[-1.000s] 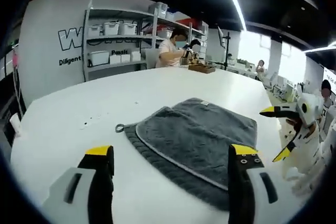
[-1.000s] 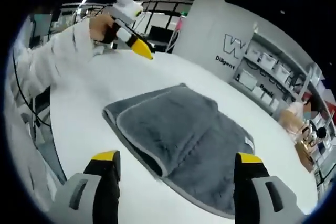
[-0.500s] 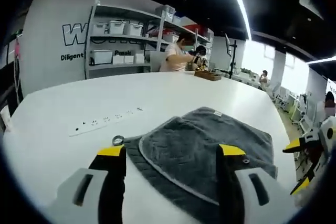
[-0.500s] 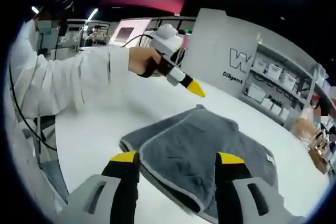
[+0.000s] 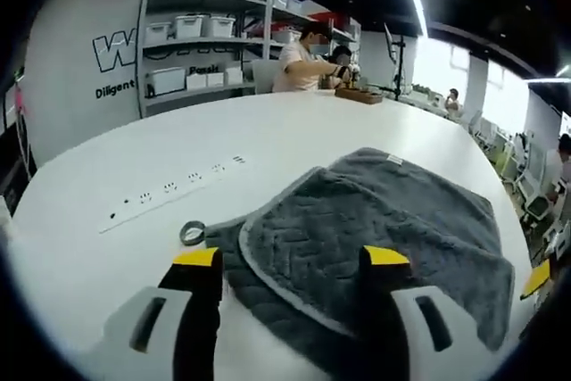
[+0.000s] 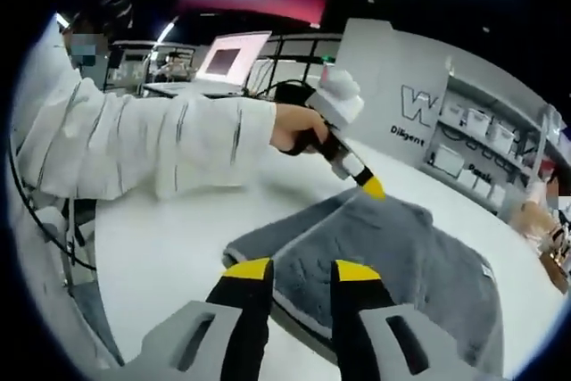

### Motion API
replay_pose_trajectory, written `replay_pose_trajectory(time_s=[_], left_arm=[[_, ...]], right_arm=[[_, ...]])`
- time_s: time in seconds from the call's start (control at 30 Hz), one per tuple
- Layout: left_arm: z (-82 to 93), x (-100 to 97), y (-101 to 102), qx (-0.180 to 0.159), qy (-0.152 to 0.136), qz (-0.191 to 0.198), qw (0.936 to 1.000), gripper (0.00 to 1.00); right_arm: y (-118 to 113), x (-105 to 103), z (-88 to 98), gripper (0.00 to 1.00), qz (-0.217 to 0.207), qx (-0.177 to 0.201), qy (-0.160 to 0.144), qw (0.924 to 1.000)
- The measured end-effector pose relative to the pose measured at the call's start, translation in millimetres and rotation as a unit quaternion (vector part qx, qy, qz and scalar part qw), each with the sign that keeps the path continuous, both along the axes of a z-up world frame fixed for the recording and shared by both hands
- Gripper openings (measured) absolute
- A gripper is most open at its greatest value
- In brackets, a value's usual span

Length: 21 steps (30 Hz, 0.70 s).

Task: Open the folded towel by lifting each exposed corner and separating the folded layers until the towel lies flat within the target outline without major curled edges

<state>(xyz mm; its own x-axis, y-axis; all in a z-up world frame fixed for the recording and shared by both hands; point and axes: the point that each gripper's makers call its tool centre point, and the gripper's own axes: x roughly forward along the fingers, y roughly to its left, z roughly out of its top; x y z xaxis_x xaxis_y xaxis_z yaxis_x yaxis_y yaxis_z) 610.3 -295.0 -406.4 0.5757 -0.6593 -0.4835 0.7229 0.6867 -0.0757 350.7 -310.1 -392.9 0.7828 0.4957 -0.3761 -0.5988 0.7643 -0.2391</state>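
Note:
A grey folded towel (image 5: 384, 211) lies on the white table (image 5: 98, 238), its pale-edged top layer curving toward me and a small hang loop (image 5: 192, 232) at its near left corner. My left gripper (image 5: 291, 258) is open, its yellow-tipped jaws low over the towel's near corner with nothing between them. In the right gripper view the same towel (image 6: 419, 256) lies ahead. My right gripper (image 6: 302, 269) stands open with a narrow gap, just short of the towel's near edge. A hand holds the left gripper (image 6: 370, 186) with its tip over the towel's far corner.
A row of sockets (image 5: 174, 186) is set into the table left of the towel. Shelves with white bins (image 5: 192, 51) stand against the back wall, and a person (image 5: 303, 60) works at a far bench. The person's striped sleeve (image 6: 161, 144) crosses the right gripper view.
The right gripper's jaws have narrowed a lot. The left gripper has come closer to the towel's near corner, crossing rightward in the right gripper view until its tip is over the towel.

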Motion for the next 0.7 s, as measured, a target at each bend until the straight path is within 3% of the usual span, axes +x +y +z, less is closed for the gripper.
replay_pose_trajectory(time_s=[0.1, 0.2, 0.37, 0.5, 0.7], left_arm=[[-1.8, 5.9, -2.2, -0.009, -0.001, 0.007, 0.9999, 0.54], [-6.4, 9.7, 1.8, 0.040, -0.021, 0.008, 0.9990, 0.49], [-6.1, 15.9, -1.8, 0.009, -0.007, 0.018, 0.9998, 0.47], [-13.2, 20.3, -3.0, 0.020, -0.002, 0.018, 0.9996, 0.46], [-18.9, 26.6, 0.5, 0.019, 0.005, 0.032, 0.9993, 0.37]], right_arm=[[1.5, -2.0, -3.1, 0.17, 0.004, -0.003, 0.010, 0.9999], [-2.3, -5.0, -2.6, 0.15, 0.005, -0.013, 0.009, 0.9999], [-3.8, -5.9, -2.4, 0.09, 0.010, -0.019, 0.014, 0.9997], [-5.9, -5.5, -7.5, 0.08, 0.009, -0.053, 0.013, 0.9985], [-10.5, -8.5, -10.8, 0.02, 0.015, -0.054, 0.020, 0.9983]])
